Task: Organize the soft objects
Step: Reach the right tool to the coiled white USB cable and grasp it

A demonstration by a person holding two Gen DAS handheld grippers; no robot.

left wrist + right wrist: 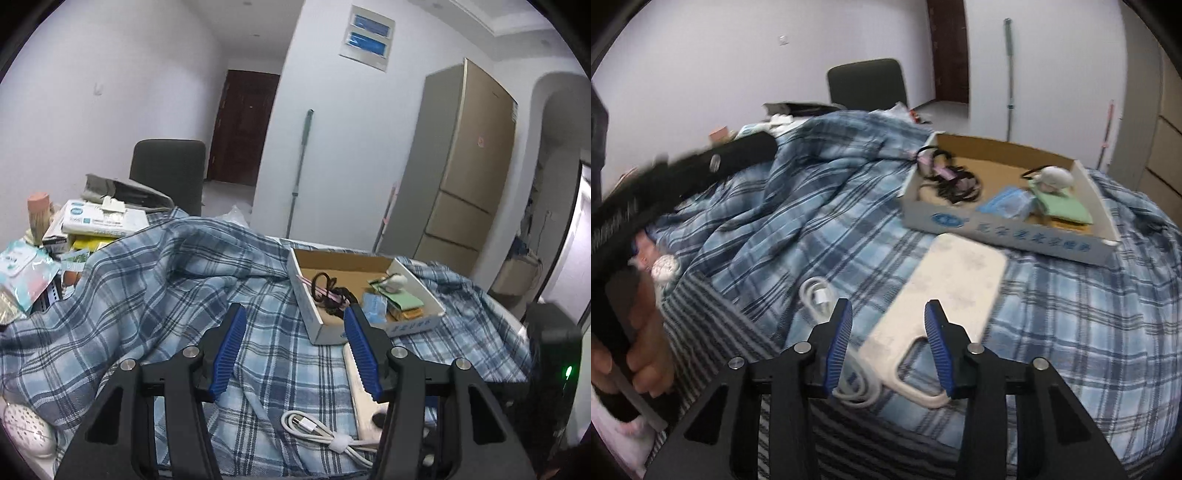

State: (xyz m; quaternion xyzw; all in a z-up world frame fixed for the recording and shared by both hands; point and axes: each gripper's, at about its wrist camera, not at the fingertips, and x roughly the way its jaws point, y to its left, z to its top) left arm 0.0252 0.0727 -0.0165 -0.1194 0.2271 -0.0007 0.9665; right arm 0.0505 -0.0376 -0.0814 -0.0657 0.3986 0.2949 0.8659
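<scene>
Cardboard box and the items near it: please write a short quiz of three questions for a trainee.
1. True or false: the phone case lies inside the cardboard box.
2. Which lies beside the phone case? A) white cable B) a spoon C) a mug
3. Fill in: both grippers, left gripper and right gripper, hold ____.

Key: 1 false, it lies on the plaid cloth in front of the box; 2 A; 3 nothing, fingers apart.
</scene>
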